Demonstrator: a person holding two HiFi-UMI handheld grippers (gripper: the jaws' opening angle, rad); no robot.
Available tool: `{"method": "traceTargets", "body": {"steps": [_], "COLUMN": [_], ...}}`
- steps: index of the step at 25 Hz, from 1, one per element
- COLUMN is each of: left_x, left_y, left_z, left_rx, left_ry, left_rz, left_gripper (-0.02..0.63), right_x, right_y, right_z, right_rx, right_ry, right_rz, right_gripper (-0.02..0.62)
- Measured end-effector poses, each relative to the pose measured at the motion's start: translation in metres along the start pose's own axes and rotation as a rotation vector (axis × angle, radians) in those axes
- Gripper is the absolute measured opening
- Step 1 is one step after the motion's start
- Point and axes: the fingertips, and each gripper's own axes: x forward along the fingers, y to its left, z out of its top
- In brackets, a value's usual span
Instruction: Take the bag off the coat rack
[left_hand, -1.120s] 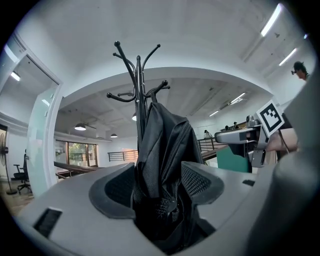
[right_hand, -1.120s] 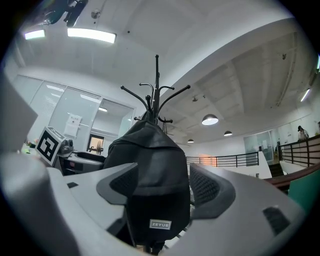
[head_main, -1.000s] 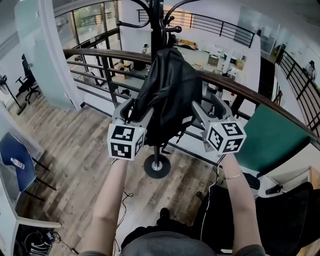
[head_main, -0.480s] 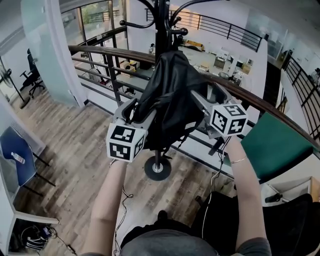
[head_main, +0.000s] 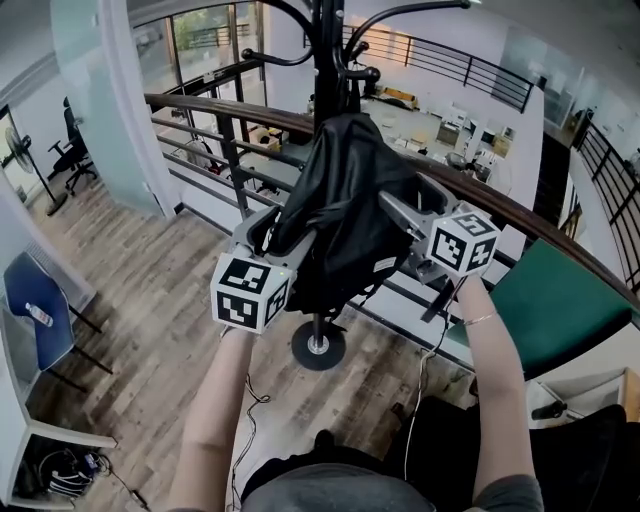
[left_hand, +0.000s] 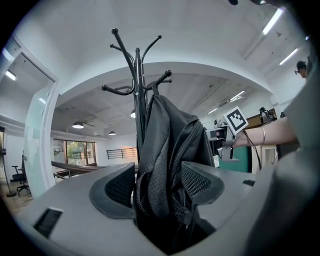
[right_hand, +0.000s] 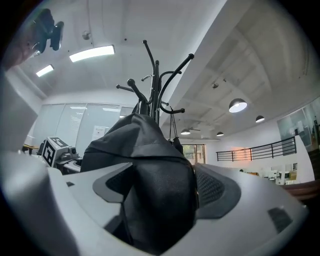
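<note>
A black bag (head_main: 340, 200) hangs from the black coat rack (head_main: 325, 40), whose round base (head_main: 318, 346) stands on the wooden floor. My left gripper (head_main: 268, 228) is at the bag's left side, shut on a fold of mesh and fabric (left_hand: 165, 165) that fills its jaws. My right gripper (head_main: 405, 205) is at the bag's right side. Its jaws have just been closing a little, with a thick bulge of the bag (right_hand: 155, 175) between them, pressed against both pads. The rack's hooks (right_hand: 155, 75) rise above the bag.
A curved railing (head_main: 200, 105) runs right behind the rack, with a lower floor beyond it. A green surface (head_main: 540, 300) lies to the right, a black office chair (head_main: 560, 450) at the lower right, and a blue chair (head_main: 30, 310) at the left.
My right gripper has swung up and in against the bag's right side, with the bag now between its jaws. The left gripper has stayed on the bag.
</note>
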Motion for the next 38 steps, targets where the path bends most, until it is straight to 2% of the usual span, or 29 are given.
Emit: {"method": "traceTargets", "body": {"steps": [9,15,18,33,38], "left_x": [0.012,0.015,0.016,0.014,0.010], "left_y": [0.000,0.001,0.002,0.007,0.007], "left_z": [0.002,0.007,0.007,0.015,0.026], "left_rx": [0.000,-0.015,-0.020,-0.050,-0.041], "left_ry": [0.003,-0.022,-0.029,-0.020,-0.040], "left_rz": [0.032,0.095,0.113,0.117,0.113], "left_gripper": [0.275,0.129,0.091,0.076,0.074], "right_x": [0.002,-0.003,-0.005,-0.012,-0.017], "right_y": [0.000,0.010,0.016,0.029,0.032], "right_z": [0.001,0.005,0.004,0.008,0.015], "right_rx": [-0.031,-0.099,-0.140,-0.172,-0.169], "right_ry": [0.020,0.036,0.036,0.029,0.008], "right_rz": [0.011,-0.013,-0.029,-0.088,-0.102], "right_gripper": [0.330,0.244,0.206,0.140,0.127]}}
